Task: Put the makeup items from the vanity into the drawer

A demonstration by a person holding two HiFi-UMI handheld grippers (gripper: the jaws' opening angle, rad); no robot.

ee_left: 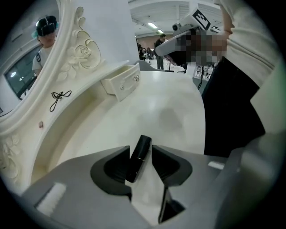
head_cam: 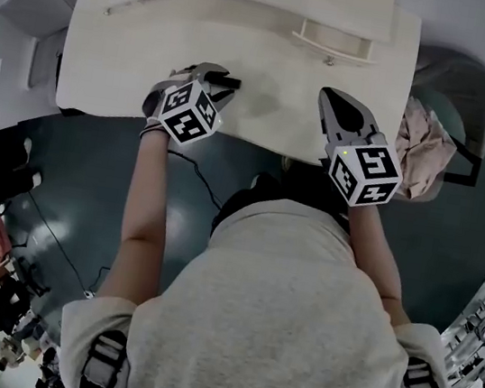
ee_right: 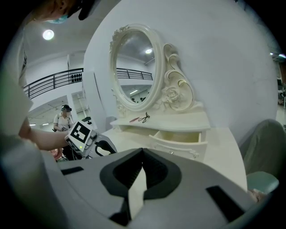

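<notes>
Biggest risk I could see was the left claw (ee_left: 140,146) pinching the black tube (ee_left: 138,157) off-centre. It sat slanted between the spread jaws, which weren't gripping it, and it looked slick enough to roll or squirt away across the vanity top (ee_left: 170,103). The tube was small, glossy and round, lying on the top well apart from the open drawer (ee_left: 120,84), and the right claw (ee_right: 143,151) hung closed and empty.

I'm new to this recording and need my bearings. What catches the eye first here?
A slim black tube stands between the open jaws of the left tool, over the white vanity top. Behind, a small drawer stands open below an ornate oval mirror.
</notes>
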